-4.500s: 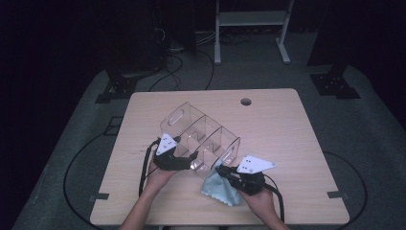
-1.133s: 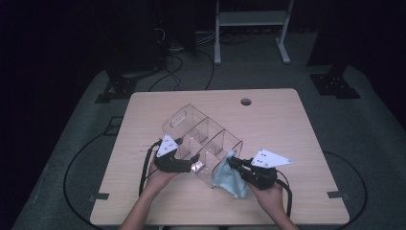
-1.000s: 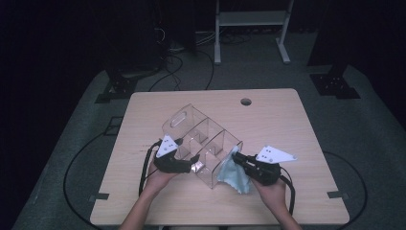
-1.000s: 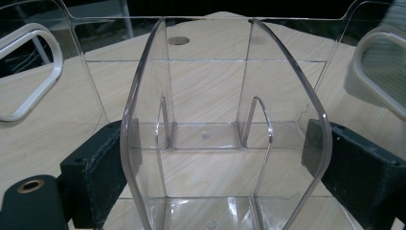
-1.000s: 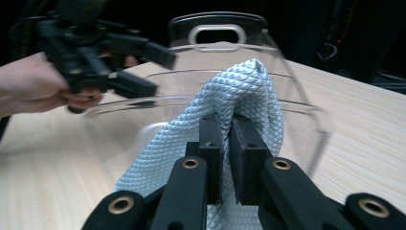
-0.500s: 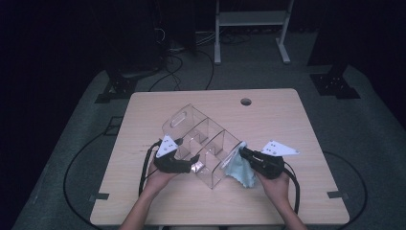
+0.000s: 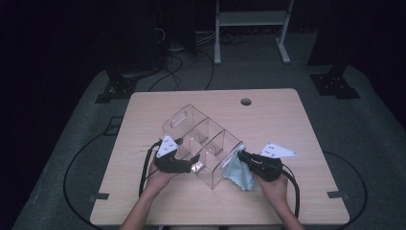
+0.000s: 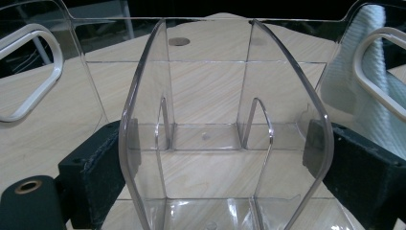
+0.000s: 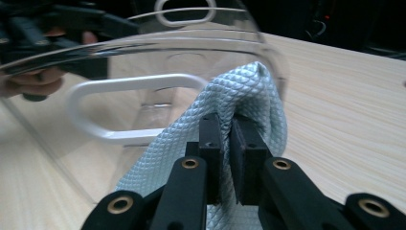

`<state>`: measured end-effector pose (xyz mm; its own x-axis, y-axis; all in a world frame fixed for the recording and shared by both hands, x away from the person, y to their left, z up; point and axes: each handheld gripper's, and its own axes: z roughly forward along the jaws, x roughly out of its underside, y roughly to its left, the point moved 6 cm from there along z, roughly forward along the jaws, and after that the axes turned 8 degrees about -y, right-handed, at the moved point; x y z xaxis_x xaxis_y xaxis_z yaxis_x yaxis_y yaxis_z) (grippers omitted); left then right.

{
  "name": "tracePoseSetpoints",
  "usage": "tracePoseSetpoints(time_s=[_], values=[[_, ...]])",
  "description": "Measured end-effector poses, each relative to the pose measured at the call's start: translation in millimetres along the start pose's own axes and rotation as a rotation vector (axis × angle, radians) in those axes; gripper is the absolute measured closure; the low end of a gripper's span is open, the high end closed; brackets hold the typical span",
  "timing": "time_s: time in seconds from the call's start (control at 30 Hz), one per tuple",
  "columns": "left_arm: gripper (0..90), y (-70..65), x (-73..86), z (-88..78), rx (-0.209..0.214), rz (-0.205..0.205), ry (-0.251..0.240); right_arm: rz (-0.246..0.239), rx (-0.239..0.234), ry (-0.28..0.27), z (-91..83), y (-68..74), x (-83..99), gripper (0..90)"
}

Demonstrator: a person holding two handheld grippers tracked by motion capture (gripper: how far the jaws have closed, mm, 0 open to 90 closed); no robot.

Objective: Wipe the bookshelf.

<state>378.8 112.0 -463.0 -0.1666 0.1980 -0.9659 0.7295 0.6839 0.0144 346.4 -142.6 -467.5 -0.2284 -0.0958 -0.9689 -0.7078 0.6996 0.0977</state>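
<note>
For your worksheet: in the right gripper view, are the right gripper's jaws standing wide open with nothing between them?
No: the right gripper has its jaws shut on the cloth.

Left gripper [image 8: 220, 182] clamps clear organizer [image 8: 215, 96]; probably pale cloth [image 8: 364, 62] behind its wall.

One clear plastic organizer [image 7: 203, 146] is being seen on one wooden table [image 7: 287, 120]. Two oval handle cut-outs are being counted in its end walls, one at the far end [image 7: 181, 118] and one at the near end [image 9: 129, 108]. One light blue cloth [image 7: 239, 170] is being shown. Two grippers are being counted, a left gripper [image 7: 194, 163] and a right gripper [image 7: 242, 155], and two hands. One round hole [image 7: 246, 101] is being seen in the tabletop.
</note>
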Motion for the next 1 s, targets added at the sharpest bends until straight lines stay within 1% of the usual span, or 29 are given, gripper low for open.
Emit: tracePoseSetpoints(time_s=[0.07, 0.1, 0.23, 0.3, 0.33, 0.37, 0.4, 0.47, 0.53, 0.57, 0.6, 0.67, 0.73, 0.8, 0.87, 0.9, 0.97, 1.0], values=[[8.6, 0.0, 0.0, -0.1, 0.000, 0.000, 0.000, -0.024, -0.001, 0.003, 0.3, 3.5, -0.2, 83.5], [8.6, -0.1, 0.1, -0.1, 0.001, 0.001, 0.001, -0.025, 0.000, 0.006, 0.2, 3.0, -0.4, 83.5], [8.6, -0.6, -0.4, 1.3, -0.002, 0.001, 0.000, 0.006, 0.013, 0.001, 0.6, -5.2, 1.0, 83.5], [8.6, -0.2, -0.2, 1.2, -0.002, 0.001, 0.000, 0.006, 0.003, 0.001, 1.1, -0.4, 2.0, 83.4], [8.6, -0.2, -0.2, 1.2, -0.002, 0.001, 0.000, 0.006, 0.003, 0.001, 1.1, -0.4, 2.0, 83.4], [8.6, -0.1, -0.2, 1.2, 0.000, 0.002, 0.001, -0.029, 0.003, 0.009, 2.5, 4.9, 3.2, 83.4], [8.6, -0.1, -0.2, 1.2, 0.000, 0.002, 0.001, -0.031, 0.002, 0.011, 2.4, 4.6, 3.0, 83.4], [8.6, -0.4, -0.2, 1.2, -0.001, 0.001, 0.001, -0.010, 0.009, 0.006, 1.4, -0.6, 2.6, 83.4], [8.6, -0.4, -0.2, 1.3, -0.001, 0.001, 0.000, 0.000, 0.026, 0.007, 0.7, -6.6, 3.0, 83.4], [8.6, -0.4, -0.2, 1.3, -0.001, 0.001, -0.001, 0.006, 0.026, 0.012, 0.3, -7.1, 3.6, 83.5], [8.6, -0.4, -0.2, 1.4, -0.001, 0.001, -0.001, 0.009, 0.019, 0.015, 0.2, -5.4, 4.2, 83.4], [8.6, -0.4, -0.2, 1.5, -0.002, 0.001, -0.002, -0.007, -0.006, 0.018, 1.7, 3.7, 4.7, 83.4], [8.6, 0.1, -0.1, 1.3, -0.004, 0.001, 0.000, -0.034, -0.022, 0.021, 3.6, 13.1, 5.0, 83.4], [8.6, 0.1, -0.1, 1.3, -0.003, 0.002, 0.000, -0.040, -0.033, 0.027, 3.2, 16.0, 4.8, 83.5], [8.6, -0.4, -0.2, 1.6, -0.005, 0.002, 0.000, -0.037, -0.033, 0.026, 2.9, 14.1, 4.2, 83.5], [8.6, -1.1, -0.4, 2.1, -0.006, 0.001, 0.000, -0.030, -0.024, 0.018, 2.4, 10.4, 3.5, 83.5], [8.4, -1.3, -0.3, 2.6, -0.005, -0.003, -0.002, 0.000, 0.004, 0.005, 0.7, -0.2, 2.7, 83.4], [8.3, -1.3, -0.3, 2.6, -0.005, -0.003, -0.002, 0.004, 0.002, 0.004, 0.7, -0.2, 2.9, 83.4]])
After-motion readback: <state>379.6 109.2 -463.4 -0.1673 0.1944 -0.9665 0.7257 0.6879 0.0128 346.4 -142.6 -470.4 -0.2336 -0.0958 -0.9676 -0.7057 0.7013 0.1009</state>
